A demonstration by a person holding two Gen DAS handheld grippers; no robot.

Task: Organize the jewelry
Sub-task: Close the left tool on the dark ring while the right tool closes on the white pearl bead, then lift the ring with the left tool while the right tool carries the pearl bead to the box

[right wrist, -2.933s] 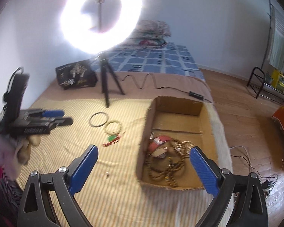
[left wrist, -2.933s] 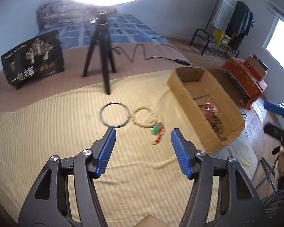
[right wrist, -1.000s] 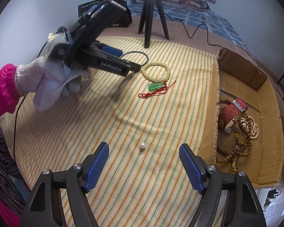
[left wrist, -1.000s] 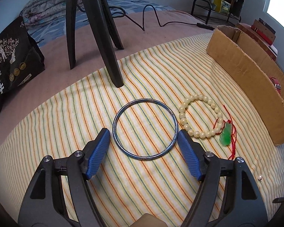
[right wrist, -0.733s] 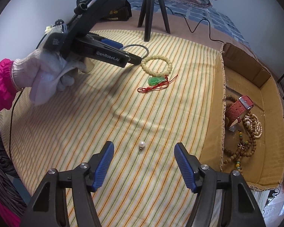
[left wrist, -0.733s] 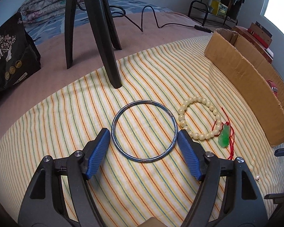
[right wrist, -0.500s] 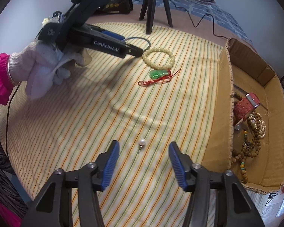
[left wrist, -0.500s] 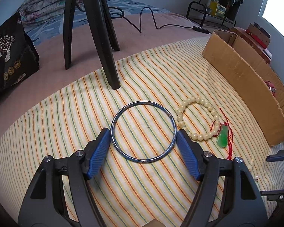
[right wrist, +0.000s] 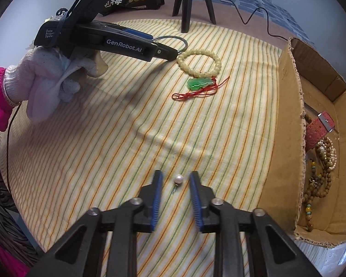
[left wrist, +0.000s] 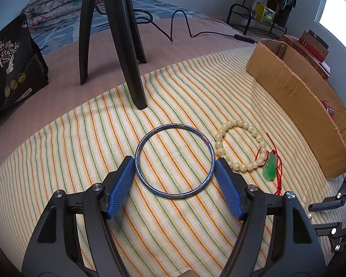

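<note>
A thin blue-grey metal bangle (left wrist: 207,144) lies flat on the striped cloth. My left gripper (left wrist: 174,162) is open, its blue fingers just outside the bangle's two sides. A cream bead bracelet (left wrist: 237,122) and a green pendant on red cord (left wrist: 270,166) lie to its right. In the right wrist view a small pearl earring (right wrist: 179,179) lies between the fingers of my right gripper (right wrist: 175,178), which is open with a narrow gap. The left gripper (right wrist: 170,54), bracelet (right wrist: 198,52) and pendant (right wrist: 199,83) show farther back.
A cardboard box (right wrist: 288,124) at the right holds a red strap watch (right wrist: 318,129) and several bead strings (right wrist: 316,180). A black tripod leg (left wrist: 131,69) stands on the cloth behind the bangle. A black bag (left wrist: 9,69) sits at the far left.
My right gripper has come down over the pearl and narrowed its fingers around it. My left gripper has moved slightly closer to the bangle and stayed open.
</note>
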